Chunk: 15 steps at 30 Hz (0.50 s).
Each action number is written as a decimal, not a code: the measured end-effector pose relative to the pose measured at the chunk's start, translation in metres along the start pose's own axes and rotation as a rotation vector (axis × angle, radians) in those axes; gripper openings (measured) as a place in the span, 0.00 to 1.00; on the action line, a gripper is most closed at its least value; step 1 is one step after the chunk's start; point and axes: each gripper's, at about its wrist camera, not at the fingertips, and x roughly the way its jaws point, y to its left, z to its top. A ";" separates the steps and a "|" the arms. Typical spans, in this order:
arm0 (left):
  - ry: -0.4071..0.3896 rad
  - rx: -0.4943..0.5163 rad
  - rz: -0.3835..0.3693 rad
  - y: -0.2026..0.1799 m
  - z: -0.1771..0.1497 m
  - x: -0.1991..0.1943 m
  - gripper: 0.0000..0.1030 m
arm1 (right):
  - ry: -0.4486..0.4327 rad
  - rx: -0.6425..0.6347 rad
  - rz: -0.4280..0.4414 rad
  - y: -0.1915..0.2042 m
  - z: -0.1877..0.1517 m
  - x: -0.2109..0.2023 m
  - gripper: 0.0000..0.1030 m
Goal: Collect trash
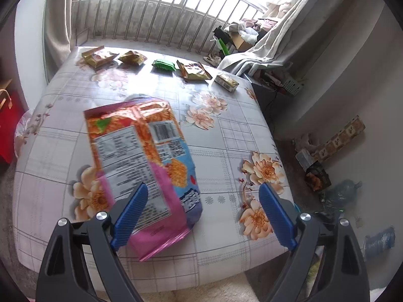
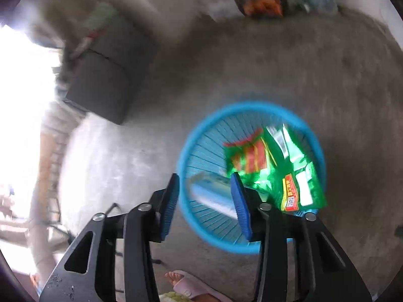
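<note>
In the left wrist view a large pink and orange snack bag [image 1: 141,166] lies on the flowered table [image 1: 226,136]. My left gripper [image 1: 202,196] is open; its left finger overlaps the bag's near end. Several small wrappers lie along the far edge: gold ones [image 1: 99,56], [image 1: 132,58], a green one [image 1: 164,65], a brown one [image 1: 194,71], a small box [image 1: 226,81]. In the right wrist view my right gripper [image 2: 205,186] is open and empty above a blue basket [image 2: 196,136]. The basket holds a green wrapper [image 2: 284,171] and a pale blue pack [image 2: 214,191].
The basket stands on a grey concrete floor. A dark box [image 2: 100,85] is to its upper left. A foot in a pink slipper [image 2: 186,284] is near the bottom edge. Right of the table are water bottles [image 1: 342,193] and clutter on the floor.
</note>
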 end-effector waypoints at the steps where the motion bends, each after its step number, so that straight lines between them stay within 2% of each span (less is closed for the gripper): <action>1: -0.007 -0.002 0.007 0.003 -0.002 -0.003 0.85 | -0.020 -0.033 0.027 0.016 0.001 -0.018 0.51; 4: -0.037 -0.007 0.043 0.016 -0.009 -0.012 0.85 | -0.058 -0.144 0.144 0.060 -0.022 -0.073 0.58; 8: -0.065 -0.028 0.085 0.034 -0.015 -0.019 0.85 | -0.031 -0.278 0.357 0.127 -0.058 -0.119 0.66; 12: -0.090 -0.031 0.123 0.049 -0.024 -0.023 0.85 | 0.044 -0.399 0.462 0.192 -0.096 -0.129 0.68; 15: -0.091 -0.059 0.130 0.065 -0.030 -0.024 0.85 | 0.087 -0.539 0.499 0.247 -0.136 -0.129 0.68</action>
